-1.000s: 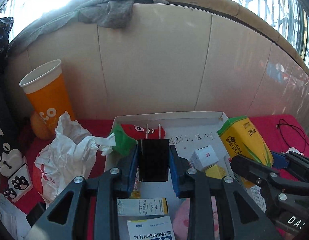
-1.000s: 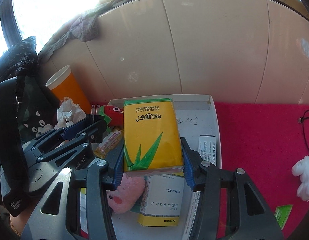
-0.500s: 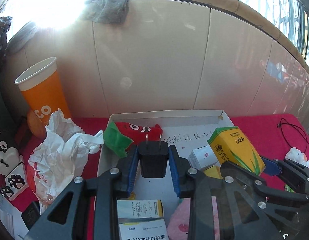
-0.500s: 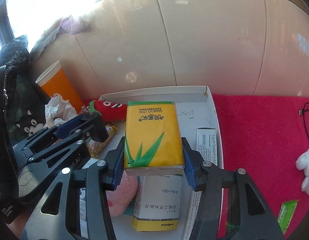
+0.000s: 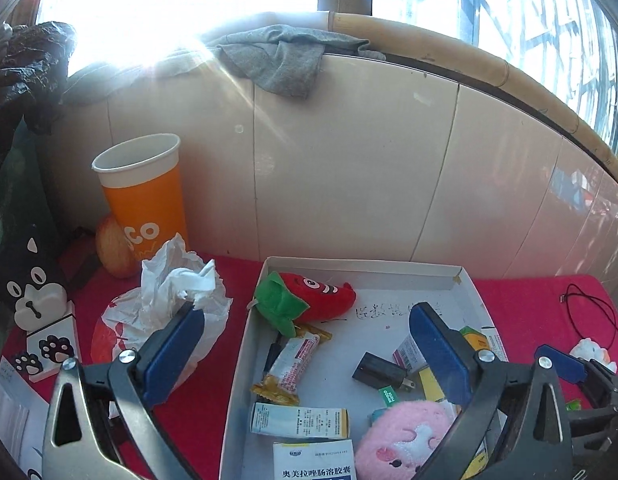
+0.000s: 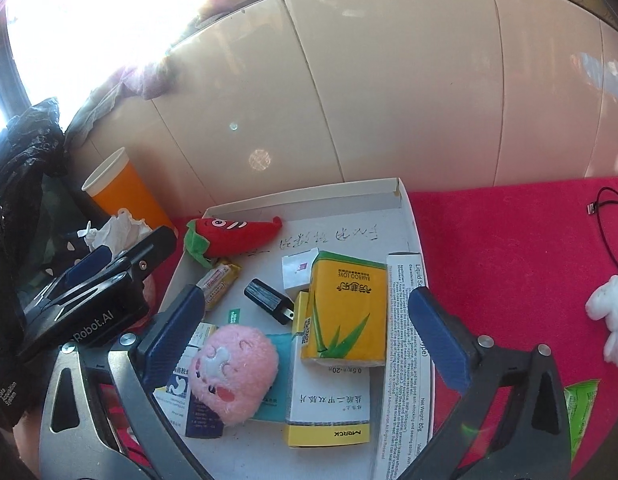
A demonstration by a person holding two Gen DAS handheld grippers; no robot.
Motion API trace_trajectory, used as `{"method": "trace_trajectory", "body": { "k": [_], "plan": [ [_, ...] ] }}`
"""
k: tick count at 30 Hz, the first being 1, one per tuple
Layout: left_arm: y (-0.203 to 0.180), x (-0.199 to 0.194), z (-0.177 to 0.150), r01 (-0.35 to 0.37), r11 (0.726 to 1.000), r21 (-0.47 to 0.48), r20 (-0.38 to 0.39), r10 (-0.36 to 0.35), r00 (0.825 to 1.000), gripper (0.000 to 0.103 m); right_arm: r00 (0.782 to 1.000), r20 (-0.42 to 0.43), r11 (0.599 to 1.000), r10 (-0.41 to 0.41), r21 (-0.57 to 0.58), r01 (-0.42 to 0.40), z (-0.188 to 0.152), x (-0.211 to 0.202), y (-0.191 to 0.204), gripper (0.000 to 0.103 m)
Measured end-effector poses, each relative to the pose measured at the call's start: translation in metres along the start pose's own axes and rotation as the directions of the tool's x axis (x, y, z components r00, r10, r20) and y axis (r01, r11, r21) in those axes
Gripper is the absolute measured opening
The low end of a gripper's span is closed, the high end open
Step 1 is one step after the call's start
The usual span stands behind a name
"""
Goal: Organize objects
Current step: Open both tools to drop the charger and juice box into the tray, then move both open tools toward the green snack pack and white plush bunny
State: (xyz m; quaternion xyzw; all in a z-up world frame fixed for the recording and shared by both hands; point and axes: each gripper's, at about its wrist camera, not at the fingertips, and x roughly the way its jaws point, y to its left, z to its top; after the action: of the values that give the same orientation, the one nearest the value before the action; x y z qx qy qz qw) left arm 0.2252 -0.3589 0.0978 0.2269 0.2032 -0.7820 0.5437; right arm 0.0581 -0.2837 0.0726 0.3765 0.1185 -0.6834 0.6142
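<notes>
1. The left gripper (image 5: 305, 354) and right gripper (image 6: 309, 330) are hanging wide open, gripping nothing.
2. The charger (image 6: 269, 301) and tissue pack (image 6: 345, 312) are lying inside the white box (image 6: 309, 200).
3. The white toy (image 6: 611, 320) and green packet (image 6: 581, 404) are lying outside on the red cloth (image 6: 509, 240), probably awaiting collection.

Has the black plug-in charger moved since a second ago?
Yes. The black plug-in charger left the left tongs and lies on the white cardboard tray floor, below the red plush chili.
</notes>
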Motion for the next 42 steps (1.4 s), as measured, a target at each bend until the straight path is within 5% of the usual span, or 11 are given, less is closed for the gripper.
{"method": "trace_trajectory", "body": {
  "k": [9, 22, 28, 36, 39, 42],
  "plan": [
    [-0.015, -0.025, 0.001, 0.043, 0.999, 0.033, 0.042, -0.044, 0.998, 0.103, 0.999, 0.041, 0.999, -0.020, 0.038, 0.018, -0.007, -0.031, -0.024, 0.103],
    [-0.089, -0.044, -0.026, 0.176, 0.974, 0.144, -0.011, -0.176, 0.984, 0.103, 0.986, 0.112, 0.986, -0.128, 0.118, 0.114, -0.009, -0.082, -0.109, 0.103],
    [-0.146, -0.058, -0.052, 0.289, 0.931, 0.222, -0.077, -0.279, 0.957, 0.103, 0.970, 0.119, 0.961, -0.211, 0.208, 0.183, -0.012, -0.107, -0.171, 0.103],
    [-0.225, -0.060, -0.104, 0.436, 0.850, 0.294, -0.242, -0.375, 0.895, 0.103, 0.938, 0.077, 0.905, -0.337, 0.300, 0.301, -0.026, -0.124, -0.246, 0.103],
    [-0.256, -0.054, -0.130, 0.470, 0.813, 0.343, -0.319, -0.370, 0.873, 0.103, 0.938, 0.037, 0.907, -0.345, 0.271, 0.323, -0.028, -0.111, -0.258, 0.103],
    [-0.273, -0.045, -0.146, 0.465, 0.818, 0.339, -0.348, -0.350, 0.870, 0.103, 0.933, 0.023, 0.911, -0.360, 0.226, 0.345, -0.027, -0.096, -0.258, 0.103]
  ]
}}
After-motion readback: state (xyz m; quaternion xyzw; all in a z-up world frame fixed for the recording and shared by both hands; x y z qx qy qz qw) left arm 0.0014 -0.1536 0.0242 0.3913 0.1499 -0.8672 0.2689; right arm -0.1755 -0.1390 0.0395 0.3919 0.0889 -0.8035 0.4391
